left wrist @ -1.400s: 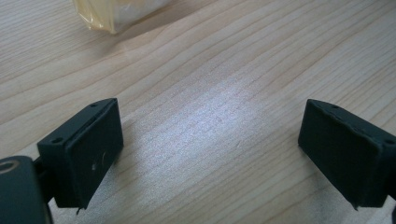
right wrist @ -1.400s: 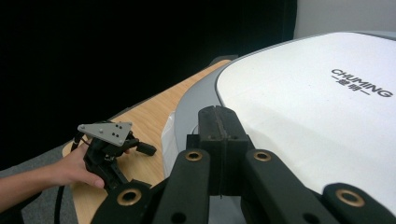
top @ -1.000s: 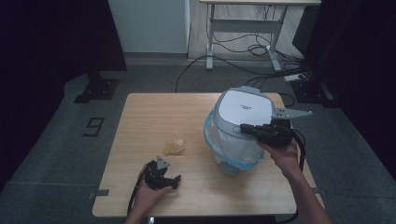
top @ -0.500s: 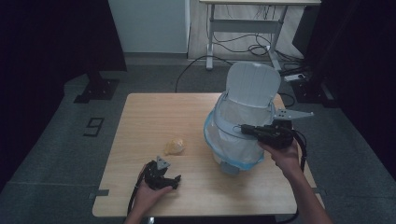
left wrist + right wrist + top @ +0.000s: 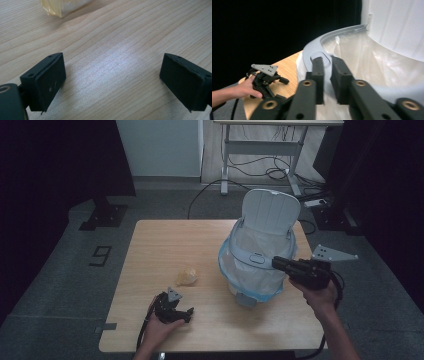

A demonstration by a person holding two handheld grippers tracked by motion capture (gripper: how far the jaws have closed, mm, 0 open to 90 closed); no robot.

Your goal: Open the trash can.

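A pale blue-grey bin (image 5: 252, 282) with a clear liner stands on the right half of the wooden table (image 5: 160, 240). Its lid (image 5: 270, 212) stands upright. My right gripper (image 5: 276, 263) is at the bin's front rim, its jaws almost together with nothing between them, right by the oval latch (image 5: 320, 54) on the rim (image 5: 337, 37). A crumpled yellow wrapper (image 5: 186, 276) lies left of the bin. My left gripper (image 5: 188, 312) rests low over bare wood near the front edge, open and empty, with the wrapper (image 5: 62, 6) just beyond its jaws.
A desk frame (image 5: 260, 150) with cables stands on the floor behind the table. A black stand base (image 5: 102, 215) and a floor mark "9" (image 5: 101, 254) lie to the left. In the right gripper view, the left gripper (image 5: 282, 88) sits beyond the bin.
The bin's lid has swung from shut to fully upright. My right gripper has drawn back a little toward the front rim. The left gripper has stayed put.
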